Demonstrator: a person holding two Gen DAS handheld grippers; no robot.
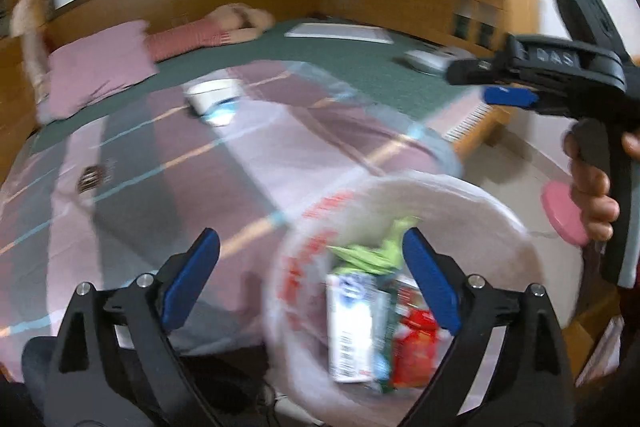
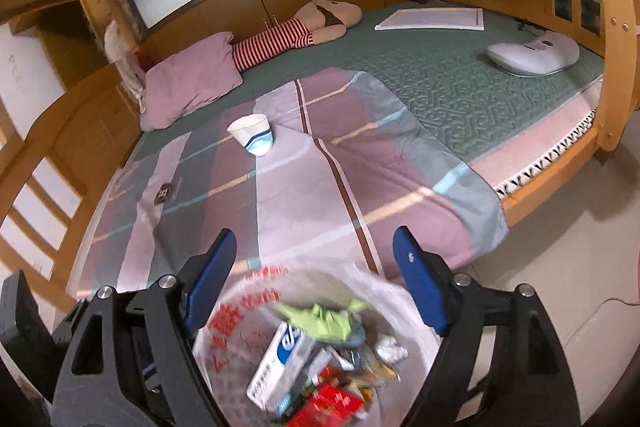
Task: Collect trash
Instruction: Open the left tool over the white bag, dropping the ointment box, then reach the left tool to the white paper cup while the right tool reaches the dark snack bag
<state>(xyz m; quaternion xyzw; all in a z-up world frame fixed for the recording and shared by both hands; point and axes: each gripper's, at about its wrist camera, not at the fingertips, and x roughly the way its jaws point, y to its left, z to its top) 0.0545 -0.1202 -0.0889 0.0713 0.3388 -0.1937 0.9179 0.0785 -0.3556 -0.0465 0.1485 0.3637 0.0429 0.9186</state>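
**Two grippers wide over the trash bag, cup left on the bed**

Big wooden bed [image 2: 532, 195] fills the room, striped quilt [image 2: 304, 187] spread across a green cover. At its near edge the white trash bag [image 2: 236, 331] gapes below, cartons and wrappers inside. Left gripper [image 1: 312, 281] released, nothing between its jaws; right gripper [image 2: 316, 279] likewise spread and empty. A drop looks done. Next, I'd judge: reach up the quilt for the paper cup [image 2: 253, 135], then the small dark wrapper [image 2: 165, 191].

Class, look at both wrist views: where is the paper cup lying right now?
The paper cup lies on its side on the striped quilt, left of centre in the right wrist view, in front of the pink pillow and well beyond the trash bag.
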